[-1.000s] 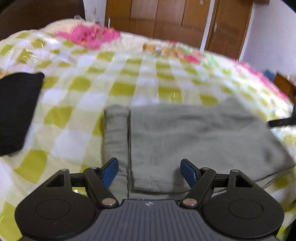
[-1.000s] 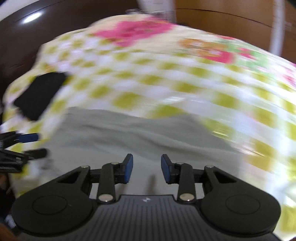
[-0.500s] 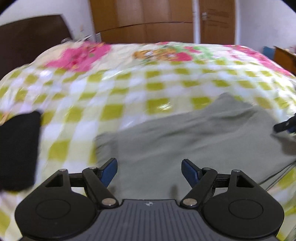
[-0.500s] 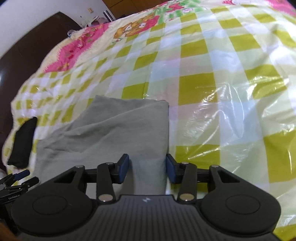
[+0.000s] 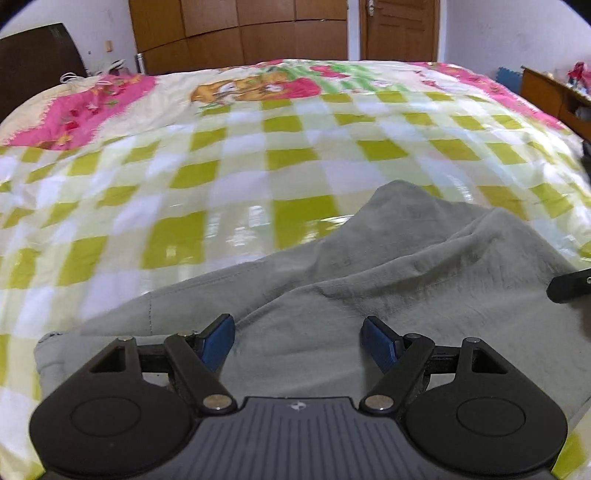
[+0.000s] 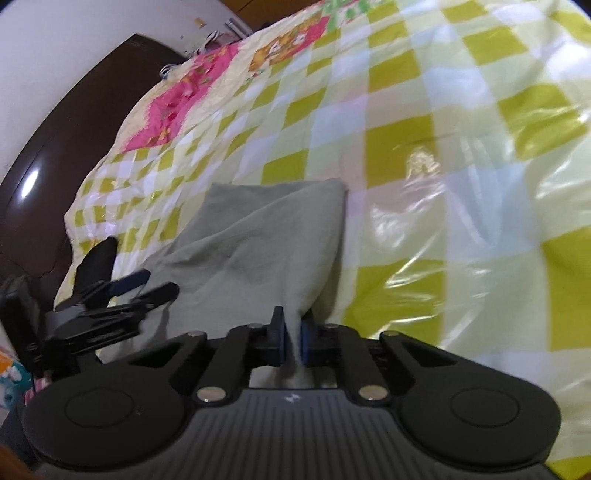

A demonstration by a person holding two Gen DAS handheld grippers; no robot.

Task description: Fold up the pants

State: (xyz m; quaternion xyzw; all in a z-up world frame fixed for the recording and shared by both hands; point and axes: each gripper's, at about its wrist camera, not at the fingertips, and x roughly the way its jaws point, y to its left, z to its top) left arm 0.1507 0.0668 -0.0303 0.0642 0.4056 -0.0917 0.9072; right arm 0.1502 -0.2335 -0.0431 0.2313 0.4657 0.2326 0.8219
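The grey pants (image 5: 388,280) lie folded on the checked bed cover and fill the lower half of the left wrist view. My left gripper (image 5: 297,338) is open just above the cloth at its near left part, holding nothing. In the right wrist view the pants (image 6: 266,243) stretch away from my right gripper (image 6: 291,334), whose blue pads are shut on the cloth's near right edge. The left gripper also shows in the right wrist view (image 6: 136,288), open over the cloth's left side.
The bed has a yellow-green checked plastic cover (image 5: 258,155) with pink flower print at the far end. A dark headboard (image 6: 74,129) stands at the left. Wooden wardrobe doors (image 5: 258,33) stand behind the bed. A black cloth (image 6: 98,258) lies at the left bed edge.
My right gripper has closed on the near right edge of the pants. My left gripper has shifted right and lower over the cloth, still open. The black cloth left the left wrist view.
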